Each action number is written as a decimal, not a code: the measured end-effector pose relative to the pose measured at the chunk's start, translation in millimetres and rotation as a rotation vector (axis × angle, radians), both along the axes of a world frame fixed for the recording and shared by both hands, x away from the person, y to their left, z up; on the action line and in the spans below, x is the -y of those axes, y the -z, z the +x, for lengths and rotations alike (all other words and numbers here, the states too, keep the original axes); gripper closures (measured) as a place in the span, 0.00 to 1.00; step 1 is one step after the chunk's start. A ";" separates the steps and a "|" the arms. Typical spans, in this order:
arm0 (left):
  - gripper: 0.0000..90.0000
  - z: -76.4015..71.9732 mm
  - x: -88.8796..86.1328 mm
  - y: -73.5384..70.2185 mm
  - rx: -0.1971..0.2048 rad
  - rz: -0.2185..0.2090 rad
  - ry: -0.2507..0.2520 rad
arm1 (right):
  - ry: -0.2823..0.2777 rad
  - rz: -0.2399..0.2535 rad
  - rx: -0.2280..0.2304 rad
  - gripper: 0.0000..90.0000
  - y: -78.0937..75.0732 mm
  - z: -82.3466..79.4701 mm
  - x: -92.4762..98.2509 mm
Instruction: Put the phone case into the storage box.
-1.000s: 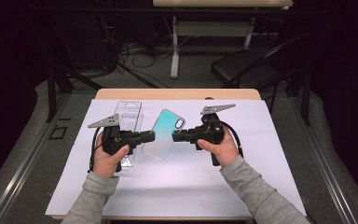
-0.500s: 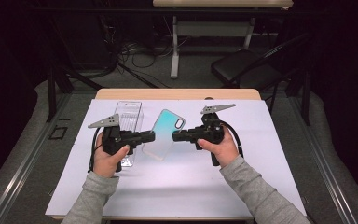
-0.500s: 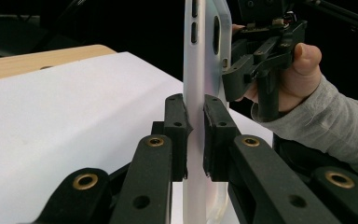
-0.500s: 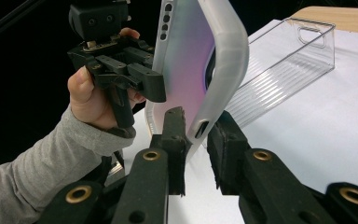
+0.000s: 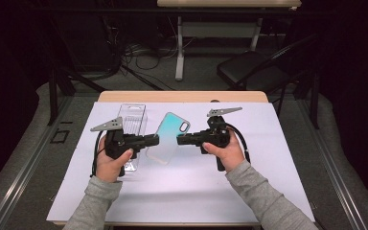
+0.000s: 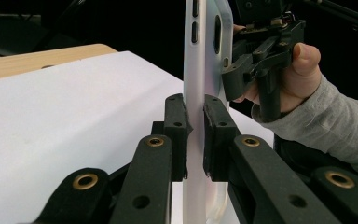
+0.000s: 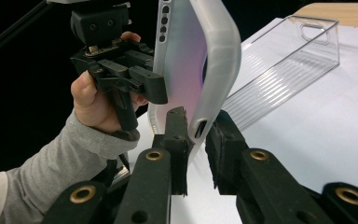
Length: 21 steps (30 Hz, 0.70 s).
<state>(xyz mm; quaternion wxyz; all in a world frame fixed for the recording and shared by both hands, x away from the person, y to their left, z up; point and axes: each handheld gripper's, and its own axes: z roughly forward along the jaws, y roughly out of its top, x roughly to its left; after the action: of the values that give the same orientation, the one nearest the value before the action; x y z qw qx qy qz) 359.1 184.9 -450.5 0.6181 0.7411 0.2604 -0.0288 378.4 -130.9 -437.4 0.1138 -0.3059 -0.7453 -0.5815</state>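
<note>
A translucent phone case point(image 5: 170, 134) with a teal-to-pink tint hangs tilted above the white table cover point(image 5: 268, 158), held between both grippers. My left gripper point(image 5: 155, 140) is shut on its left long edge; in the left gripper view the pads point(image 6: 177, 121) pinch the case point(image 6: 200, 70) edge-on. My right gripper point(image 5: 179, 139) is shut on the opposite edge near the camera cutout. In the right gripper view the case's point(image 7: 191, 60) corner sits between its pads point(image 7: 177, 126). There the left gripper point(image 7: 126, 70) shows on the far side.
A clear plastic box point(image 5: 132, 120) lies on the cover behind the left hand, also visible as the clear box point(image 7: 284, 56) in the right gripper view. The wooden table edge point(image 5: 182, 97) runs along the back. A black chair point(image 5: 249, 72) stands beyond the table.
</note>
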 end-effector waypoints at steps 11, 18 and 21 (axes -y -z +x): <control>0.91 0.0 0.3 0.0 0.002 0.004 -0.002 | -0.005 0.018 -0.029 0.89 1.8 1.9 0.6; 0.91 0.0 0.4 0.1 0.003 0.005 -0.002 | -0.005 0.024 -0.043 0.89 2.5 2.6 1.2; 0.91 0.0 0.3 0.1 0.003 0.005 -0.003 | -0.004 0.026 -0.044 0.89 2.4 2.7 1.2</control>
<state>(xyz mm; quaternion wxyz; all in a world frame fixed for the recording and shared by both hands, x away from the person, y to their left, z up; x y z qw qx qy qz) 359.1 184.6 -450.6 0.6167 0.7424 0.2605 -0.0260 381.1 -132.1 -439.8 0.1352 -0.3155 -0.7357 -0.5838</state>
